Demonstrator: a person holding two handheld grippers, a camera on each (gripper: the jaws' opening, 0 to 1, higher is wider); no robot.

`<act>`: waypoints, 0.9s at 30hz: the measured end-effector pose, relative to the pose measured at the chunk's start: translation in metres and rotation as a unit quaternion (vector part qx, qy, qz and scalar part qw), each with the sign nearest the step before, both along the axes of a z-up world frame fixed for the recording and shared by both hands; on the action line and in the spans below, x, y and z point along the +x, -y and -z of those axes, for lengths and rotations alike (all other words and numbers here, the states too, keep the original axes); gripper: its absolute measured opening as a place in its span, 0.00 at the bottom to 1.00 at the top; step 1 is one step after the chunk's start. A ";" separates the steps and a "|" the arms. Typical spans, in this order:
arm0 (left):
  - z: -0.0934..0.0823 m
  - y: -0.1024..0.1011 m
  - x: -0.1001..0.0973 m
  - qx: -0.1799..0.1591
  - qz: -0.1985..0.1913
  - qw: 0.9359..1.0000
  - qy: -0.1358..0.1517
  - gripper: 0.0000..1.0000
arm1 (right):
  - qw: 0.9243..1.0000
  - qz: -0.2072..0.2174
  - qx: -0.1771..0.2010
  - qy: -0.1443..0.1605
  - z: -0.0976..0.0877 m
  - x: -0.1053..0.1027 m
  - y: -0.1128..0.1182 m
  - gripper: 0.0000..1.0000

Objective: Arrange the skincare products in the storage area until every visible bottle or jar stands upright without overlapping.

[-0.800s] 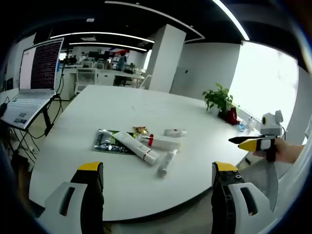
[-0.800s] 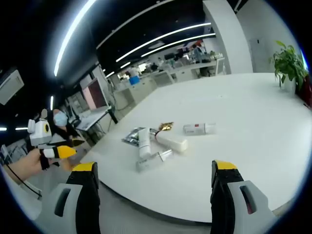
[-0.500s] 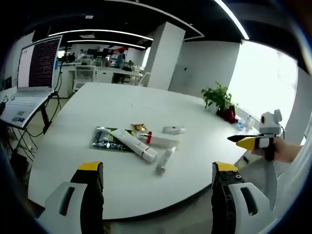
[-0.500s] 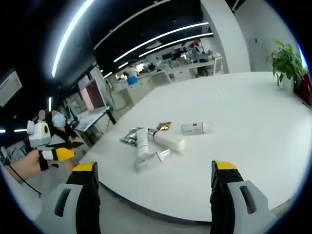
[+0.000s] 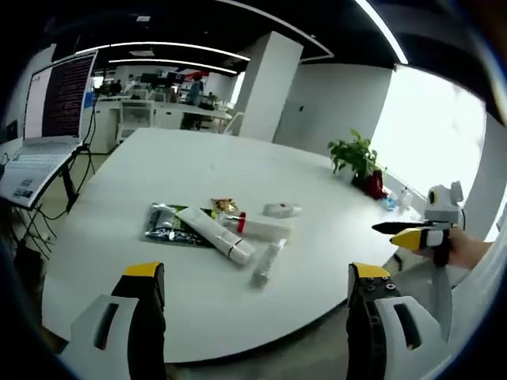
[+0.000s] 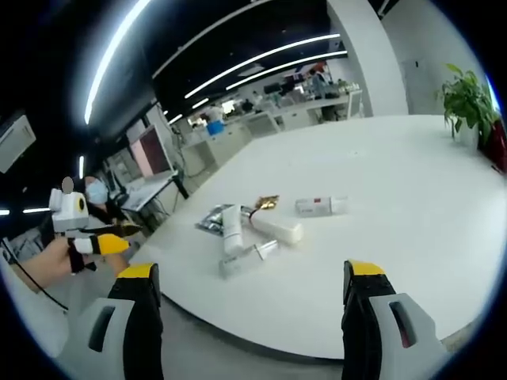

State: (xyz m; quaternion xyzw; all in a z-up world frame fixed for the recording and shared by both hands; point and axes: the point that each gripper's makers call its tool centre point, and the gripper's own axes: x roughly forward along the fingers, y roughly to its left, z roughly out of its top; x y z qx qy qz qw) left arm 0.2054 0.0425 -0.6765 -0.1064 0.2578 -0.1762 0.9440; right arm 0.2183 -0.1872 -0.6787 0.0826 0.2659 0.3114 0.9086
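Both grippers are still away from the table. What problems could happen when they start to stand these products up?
The products lie in a tight pile: the white tube rests across the foil packet, with a second tube right beside it, so grabbing one may drag the others. The slim tube lies nearest the table edge and could roll off if nudged. Both the left gripper and right gripper are open, so nothing is secured yet.
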 end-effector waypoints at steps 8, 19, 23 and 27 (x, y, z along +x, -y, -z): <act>0.005 0.003 -0.001 0.001 0.007 1.000 -0.001 0.88 | 1.000 0.003 0.001 -0.005 0.002 0.000 0.001 0.95; 0.007 0.003 0.004 -0.011 0.012 1.000 -0.006 0.89 | 1.000 -0.004 0.002 -0.017 0.005 0.001 -0.003 0.94; 0.023 -0.007 0.010 0.000 0.018 1.000 -0.021 0.89 | 1.000 -0.004 0.001 -0.017 0.005 0.003 -0.002 0.93; 0.014 -0.003 0.007 -0.017 0.014 1.000 -0.012 0.89 | 1.000 -0.004 0.002 -0.019 0.006 0.005 -0.003 0.92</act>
